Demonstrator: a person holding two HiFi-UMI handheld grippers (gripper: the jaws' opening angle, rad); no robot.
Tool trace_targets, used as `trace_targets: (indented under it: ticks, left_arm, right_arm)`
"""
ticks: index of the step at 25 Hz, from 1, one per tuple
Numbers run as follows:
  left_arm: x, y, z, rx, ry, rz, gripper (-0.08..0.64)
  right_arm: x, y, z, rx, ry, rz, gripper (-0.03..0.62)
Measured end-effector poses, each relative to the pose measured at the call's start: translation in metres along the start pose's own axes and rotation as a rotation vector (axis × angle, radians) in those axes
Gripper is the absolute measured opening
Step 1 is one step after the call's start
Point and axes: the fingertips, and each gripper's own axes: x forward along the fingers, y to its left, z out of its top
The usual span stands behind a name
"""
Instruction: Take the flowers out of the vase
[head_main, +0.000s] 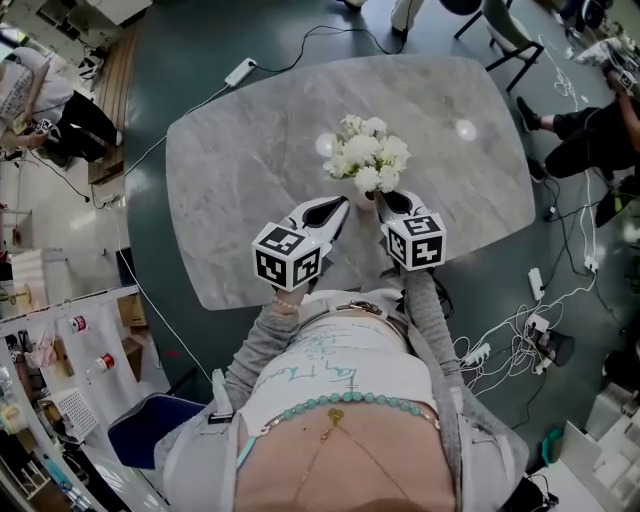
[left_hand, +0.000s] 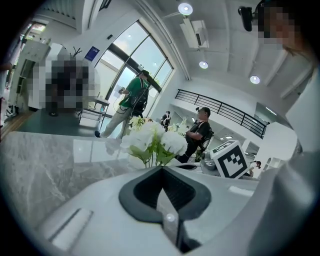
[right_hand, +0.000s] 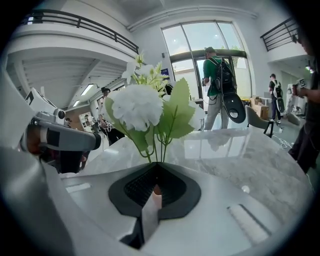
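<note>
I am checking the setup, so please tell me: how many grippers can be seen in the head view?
2. The left gripper is just below-left of the flowers, the right gripper just below-right of them, both over the table. None seems hidden.

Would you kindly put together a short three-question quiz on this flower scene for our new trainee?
1. True or false: the flowers are red.
2. The right gripper has its jaws: A, wide apart; B, together.
3. What colour is the table top?

Key: 1, false, they are white with green leaves. 2, B. 3, grey, with a marble pattern.
</note>
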Motion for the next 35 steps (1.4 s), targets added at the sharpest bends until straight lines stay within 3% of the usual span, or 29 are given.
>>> trace_targets:
  ticks: [35]
  left_arm:
    - [0.002,0.003,-0.011,0.003,0.05,-0.061,0.002]
  right_arm:
    - [0.014,0.005,-0.012,-0.019,-0.037,-0.023,0.043]
